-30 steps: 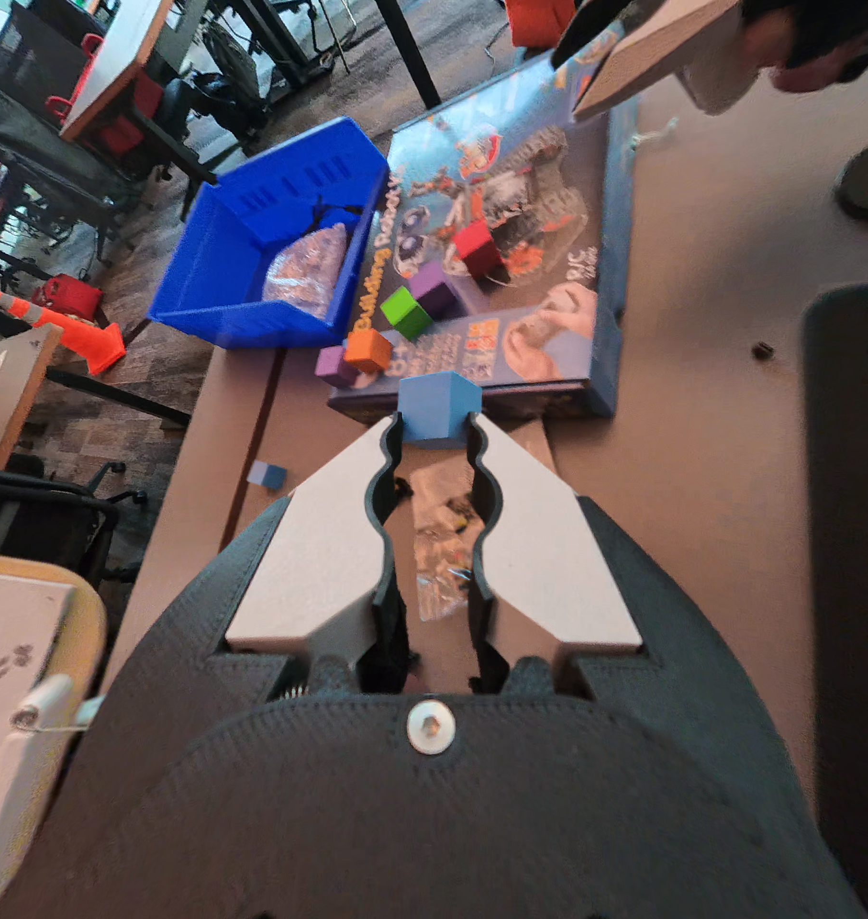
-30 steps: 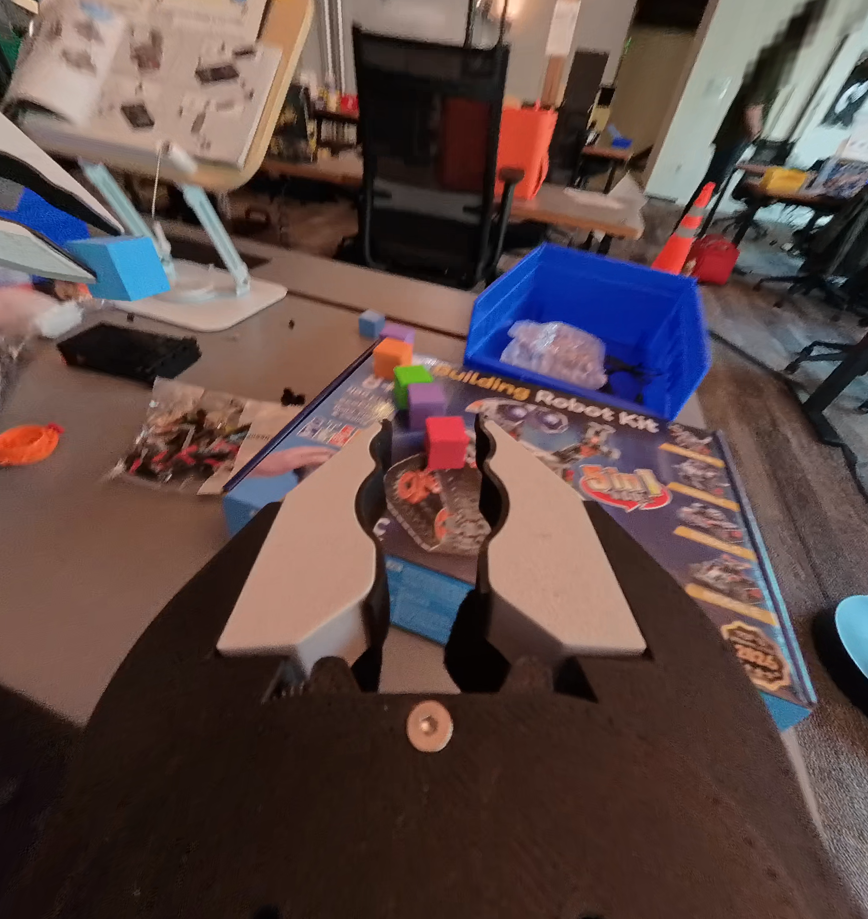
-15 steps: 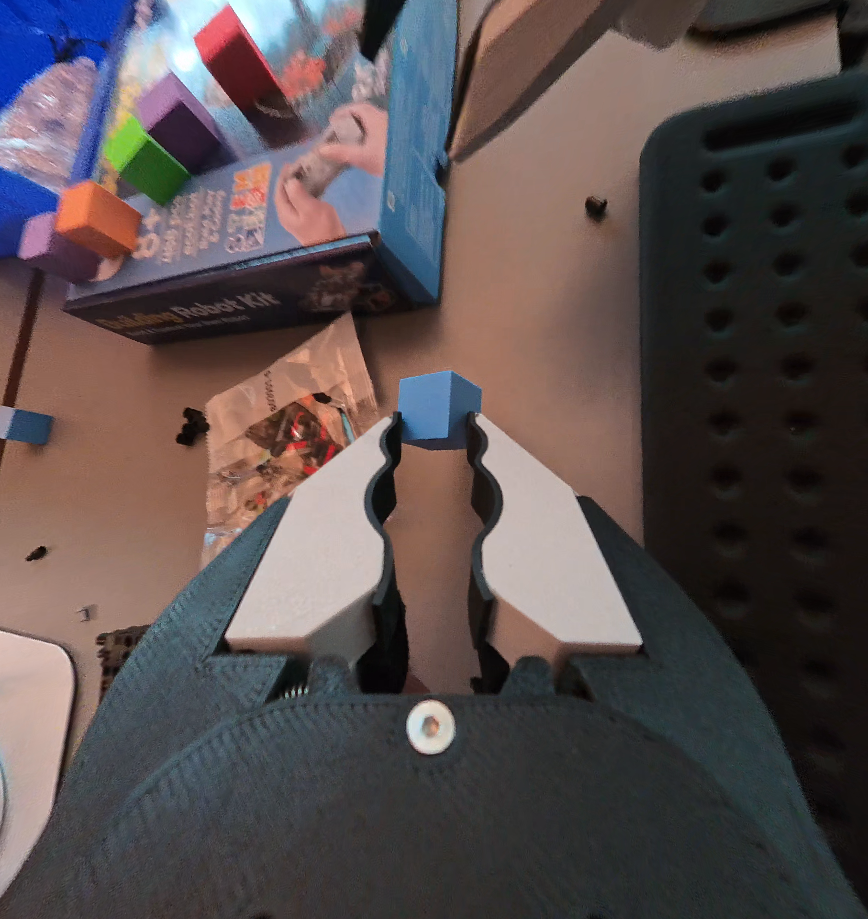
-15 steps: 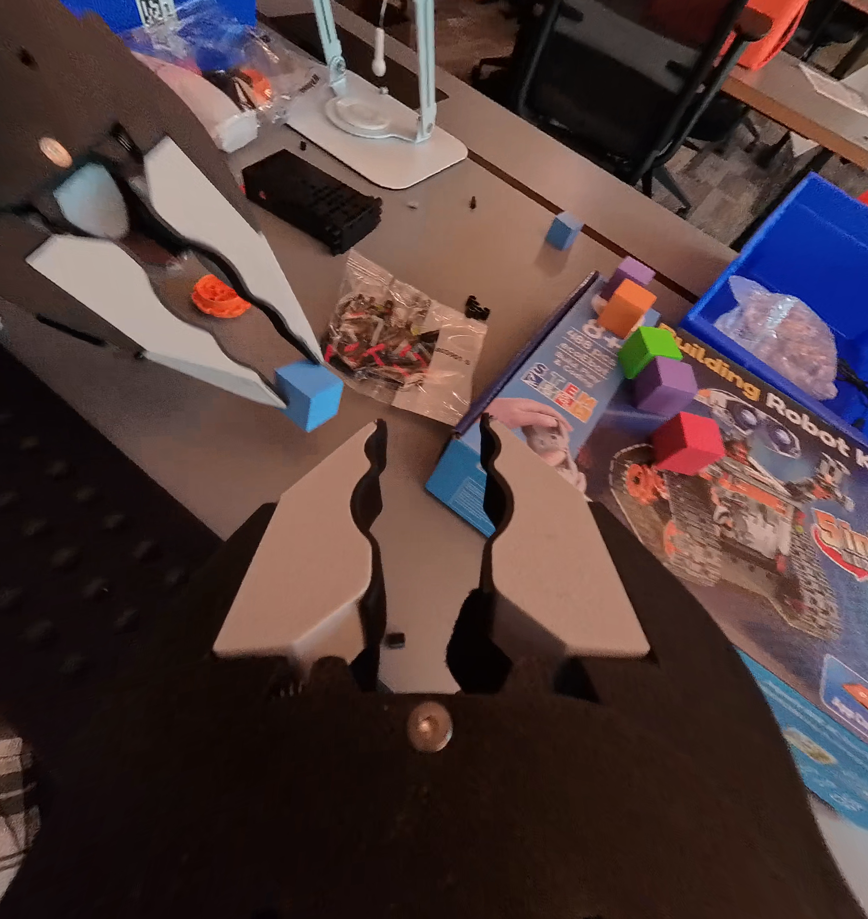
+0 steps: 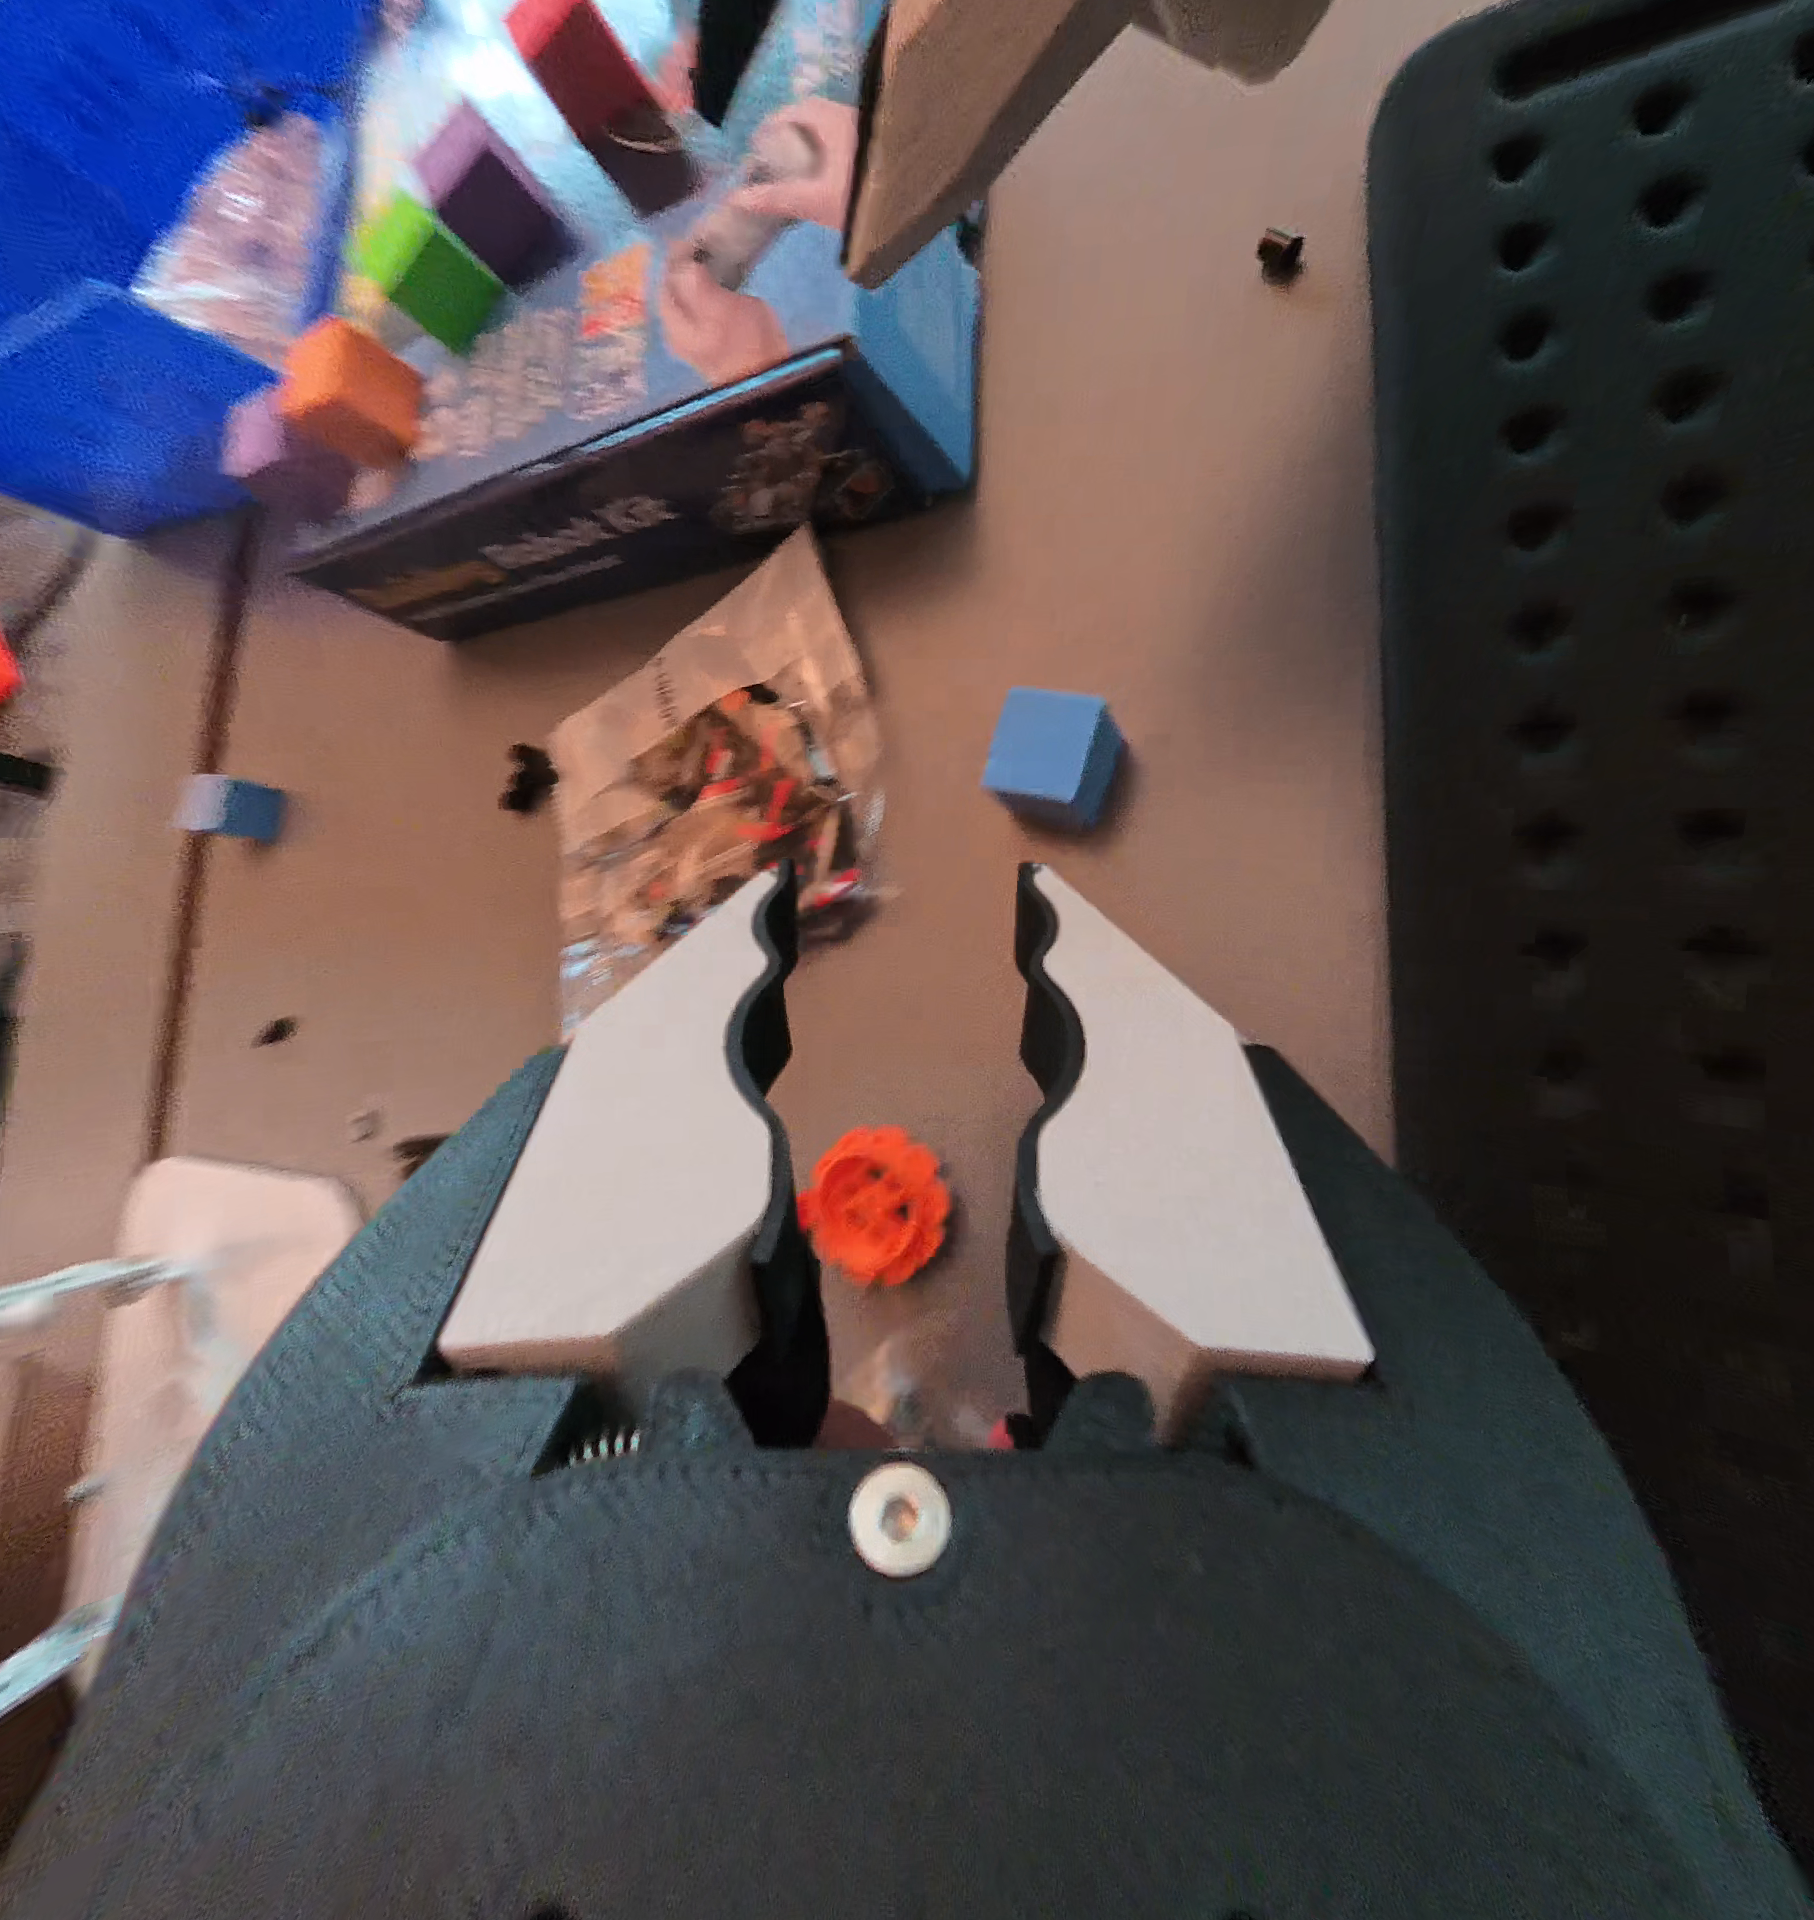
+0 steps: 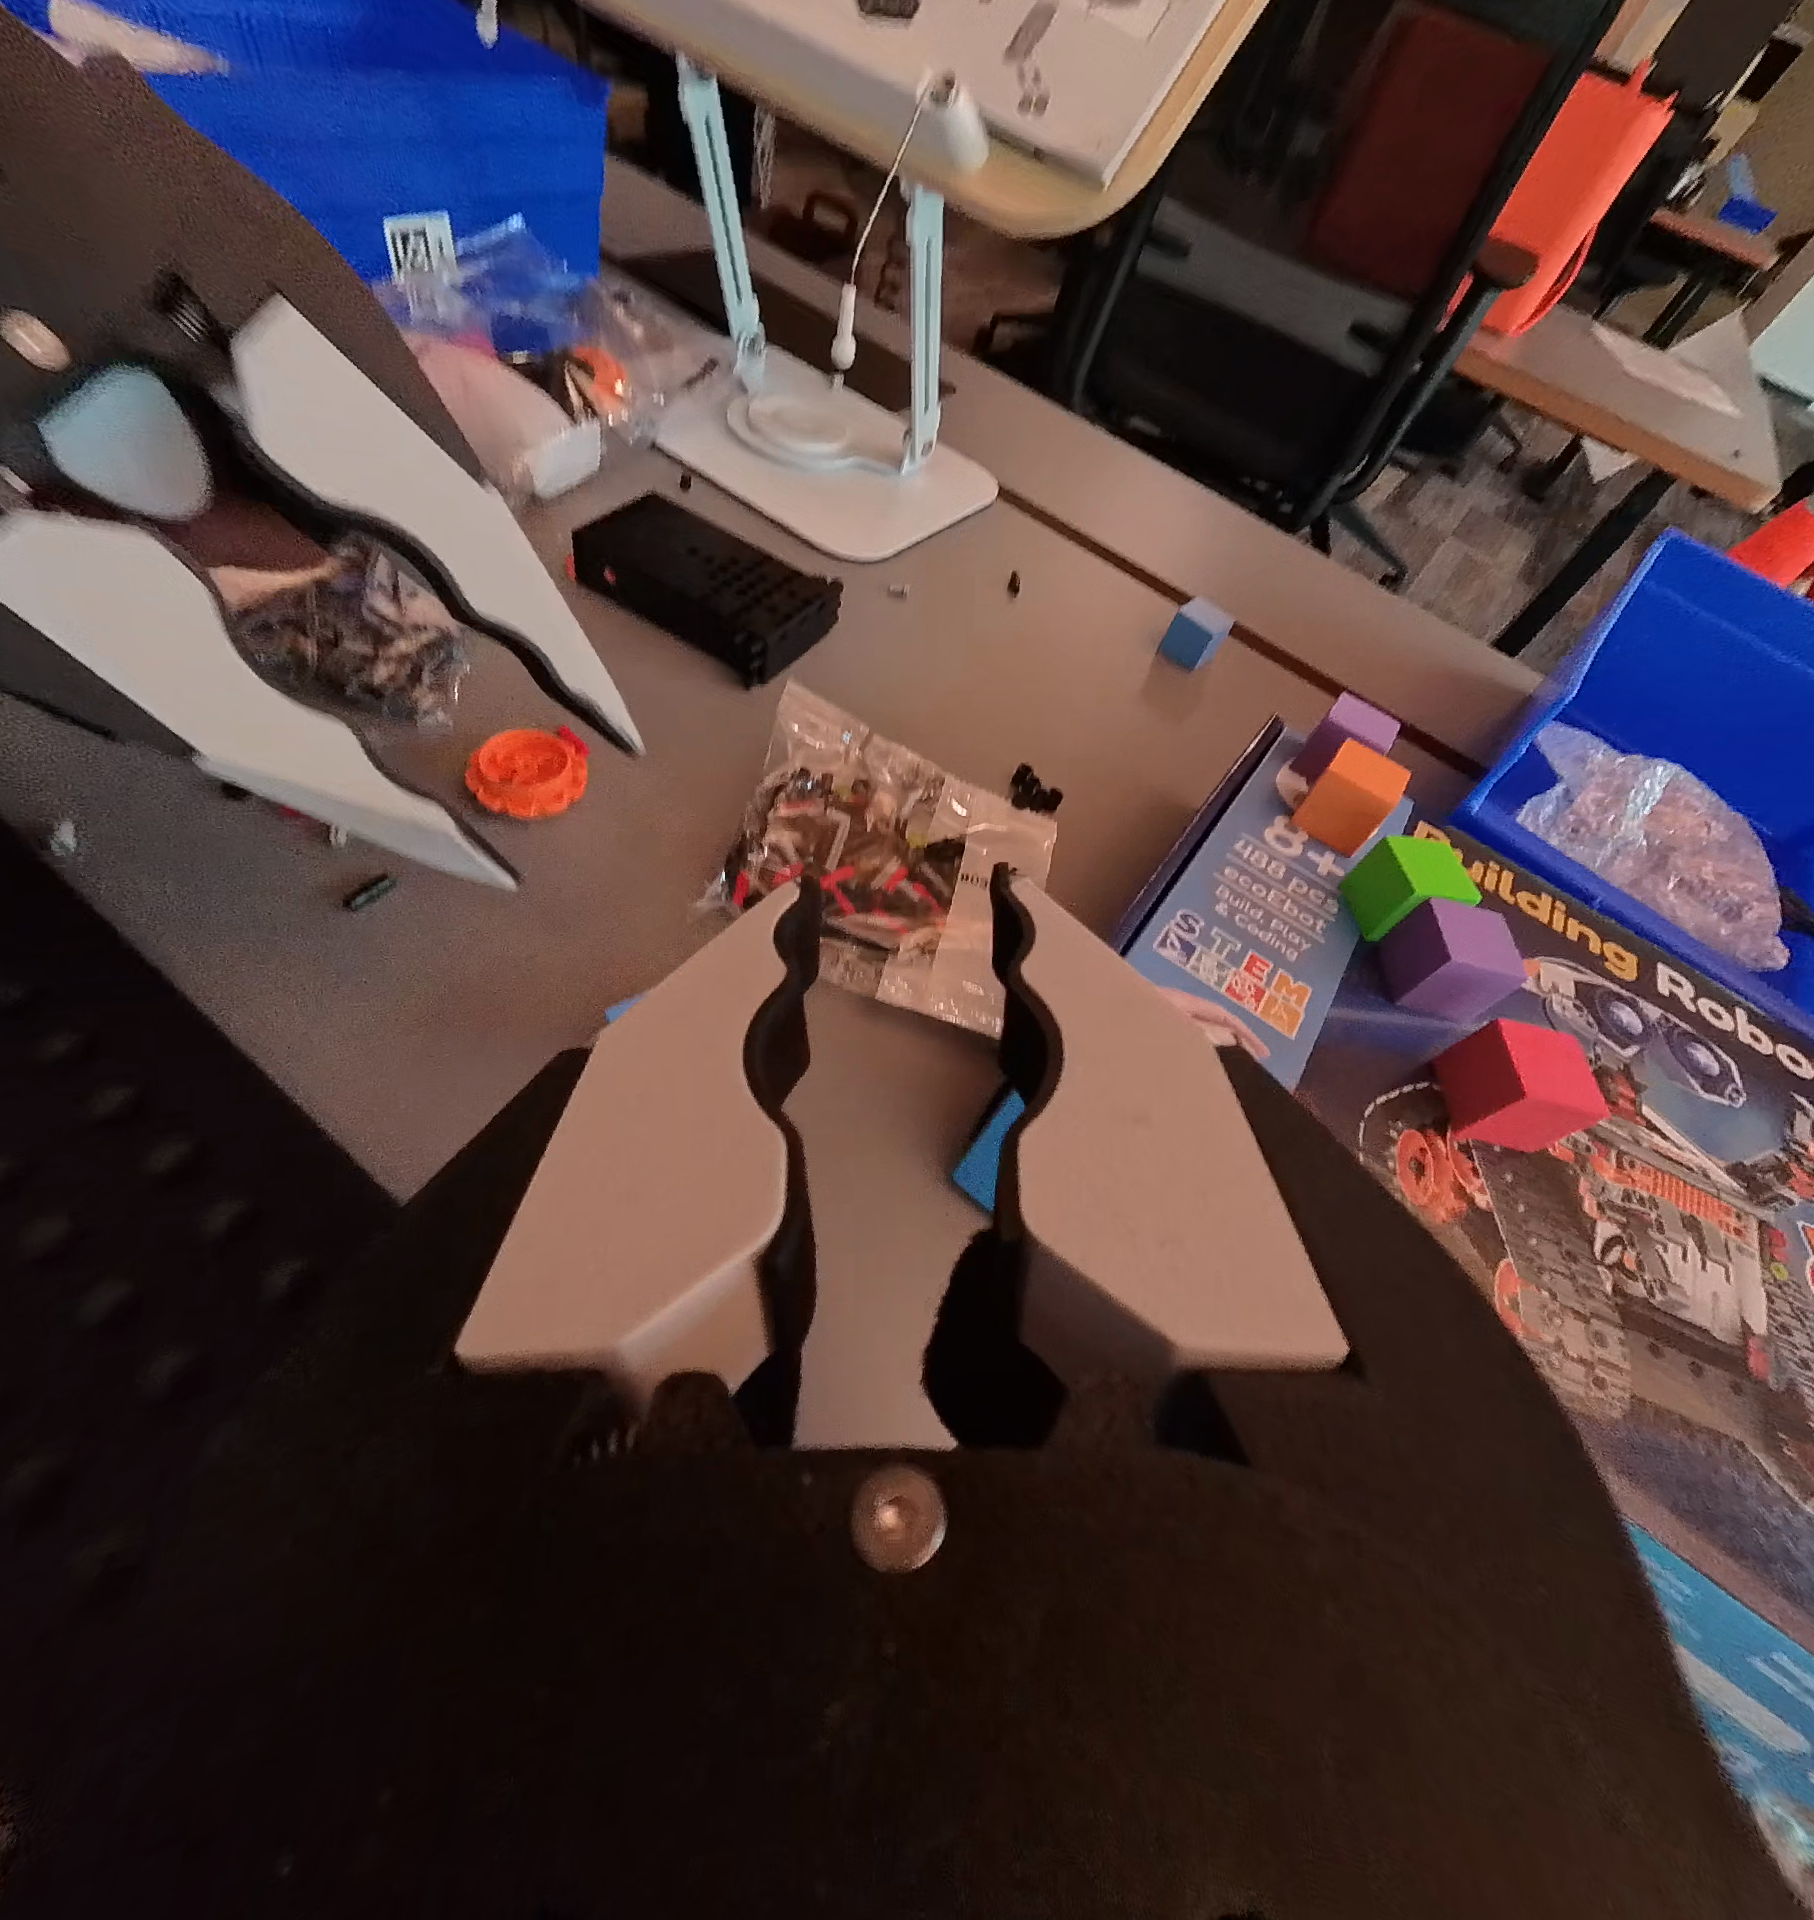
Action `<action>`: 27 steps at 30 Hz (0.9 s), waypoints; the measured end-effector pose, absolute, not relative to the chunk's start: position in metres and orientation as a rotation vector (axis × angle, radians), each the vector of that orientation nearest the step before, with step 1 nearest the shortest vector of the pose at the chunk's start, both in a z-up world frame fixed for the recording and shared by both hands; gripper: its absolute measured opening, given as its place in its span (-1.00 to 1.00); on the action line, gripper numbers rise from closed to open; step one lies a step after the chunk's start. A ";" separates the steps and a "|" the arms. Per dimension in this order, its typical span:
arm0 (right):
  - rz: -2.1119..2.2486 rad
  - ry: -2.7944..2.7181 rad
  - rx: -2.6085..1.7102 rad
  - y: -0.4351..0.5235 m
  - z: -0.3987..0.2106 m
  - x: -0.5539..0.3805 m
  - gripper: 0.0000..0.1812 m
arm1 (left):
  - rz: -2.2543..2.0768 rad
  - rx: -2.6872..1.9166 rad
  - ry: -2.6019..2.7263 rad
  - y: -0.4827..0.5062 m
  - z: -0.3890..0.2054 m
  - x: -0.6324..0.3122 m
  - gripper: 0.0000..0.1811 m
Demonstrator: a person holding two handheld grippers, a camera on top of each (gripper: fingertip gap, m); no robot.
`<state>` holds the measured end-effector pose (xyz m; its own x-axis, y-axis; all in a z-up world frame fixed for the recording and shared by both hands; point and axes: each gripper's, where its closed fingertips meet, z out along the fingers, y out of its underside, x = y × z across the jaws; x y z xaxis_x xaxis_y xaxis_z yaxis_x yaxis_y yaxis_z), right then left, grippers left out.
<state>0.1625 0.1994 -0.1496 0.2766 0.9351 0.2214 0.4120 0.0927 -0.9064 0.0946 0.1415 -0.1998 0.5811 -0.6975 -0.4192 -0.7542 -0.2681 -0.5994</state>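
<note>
Brown bench (image 5: 1142, 499), left wrist view: our left gripper (image 5: 898, 883) hangs with fingers apart, empty, above an orange wheel (image 5: 875, 1205); a blue cube (image 5: 1054, 758) rests just ahead, beside a parts bag (image 5: 716, 769). Right wrist view: our right gripper (image 6: 898, 894), apart and empty, points over the bag (image 6: 872, 831); coloured cubes sit on a kit box (image 6: 1609, 1195).

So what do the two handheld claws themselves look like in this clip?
Both look alike. The left claw has two pale grey wedge-shaped fingers with wavy black inner pads, set in a dark, ribbed, 3D-printed-looking body with a silver screw at its centre and a small spring at the left finger's base. The right claw has the same build, its body darker in shadow. No cables or sleeves show.
</note>
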 end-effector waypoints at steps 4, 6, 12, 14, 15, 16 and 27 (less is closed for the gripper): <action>0.665 -1.248 -1.449 0.200 -0.145 0.154 -0.68 | 0.230 -1.964 1.107 0.121 -0.156 0.041 -0.61; 0.657 -1.230 -1.425 0.201 -0.145 0.151 -0.69 | 0.324 -1.980 1.042 0.109 -0.142 0.001 -0.62; 0.605 -1.185 -1.368 0.205 -0.150 0.149 -0.75 | 0.593 -2.115 0.730 0.055 -0.107 -0.167 -0.68; 0.606 -1.157 -1.357 0.207 -0.152 0.150 -0.77 | 0.716 -2.189 0.600 0.031 -0.106 -0.238 -0.70; 0.605 -1.141 -1.354 0.208 -0.153 0.150 -0.78 | 0.766 -2.224 0.523 0.019 -0.107 -0.272 -0.73; 0.597 -1.127 -1.352 0.210 -0.154 0.151 -0.78 | 0.801 -2.252 0.454 0.008 -0.108 -0.304 -0.73; 0.514 -1.106 -1.364 0.221 -0.163 0.154 -0.79 | 0.934 -2.584 0.462 -0.026 -0.180 -0.471 -0.69</action>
<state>0.1540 0.2212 -0.1625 0.4422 0.8374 0.3211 0.2946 0.2026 -0.9339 -0.4707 -0.0259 -0.1801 0.7290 -0.1811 -0.6602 -0.4145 -0.8842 -0.2151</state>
